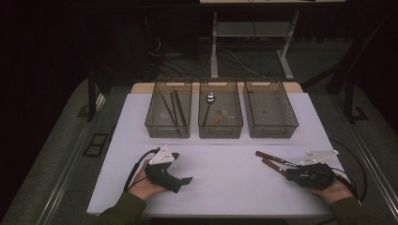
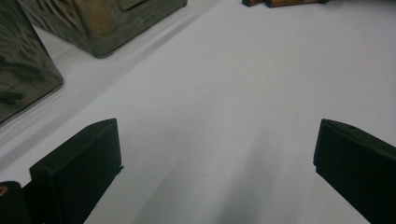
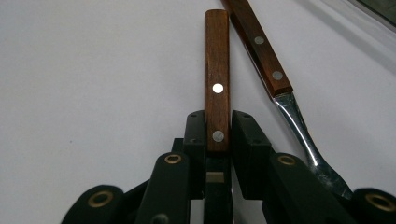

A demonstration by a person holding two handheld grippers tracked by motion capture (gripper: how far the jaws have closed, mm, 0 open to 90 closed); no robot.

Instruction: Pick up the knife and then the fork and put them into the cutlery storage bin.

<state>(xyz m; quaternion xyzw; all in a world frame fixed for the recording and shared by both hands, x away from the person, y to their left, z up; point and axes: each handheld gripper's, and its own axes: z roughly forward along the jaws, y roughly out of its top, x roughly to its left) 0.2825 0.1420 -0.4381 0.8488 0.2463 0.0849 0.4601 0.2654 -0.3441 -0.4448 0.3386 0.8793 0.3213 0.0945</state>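
On the white table (image 1: pixel 225 187), two wooden-handled utensils lie side by side at the right. My right gripper (image 1: pixel 284 170) is shut on the nearer handle (image 1: pixel 269 163). In the right gripper view both pads (image 3: pixel 196 133) press on that brown riveted handle (image 3: pixel 217 60), which sticks out past the right gripper (image 3: pixel 217 127). The second utensil (image 3: pixel 261 46) lies just to its right, its metal shank running beside the jaws. My left gripper (image 1: pixel 182 177) rests at the front left, held in a hand. Its jaws stand wide apart over bare table, so the left gripper (image 2: pixel 217 144) is open.
Three clear bins stand in a row at the back: the left bin (image 1: pixel 168 129) holds long dark sticks, the middle bin (image 1: pixel 220 131) a spoon-like utensil and small items, and the right bin (image 1: pixel 271 131) looks nearly bare. Two bin corners (image 2: pixel 102 23) show in the left gripper view.
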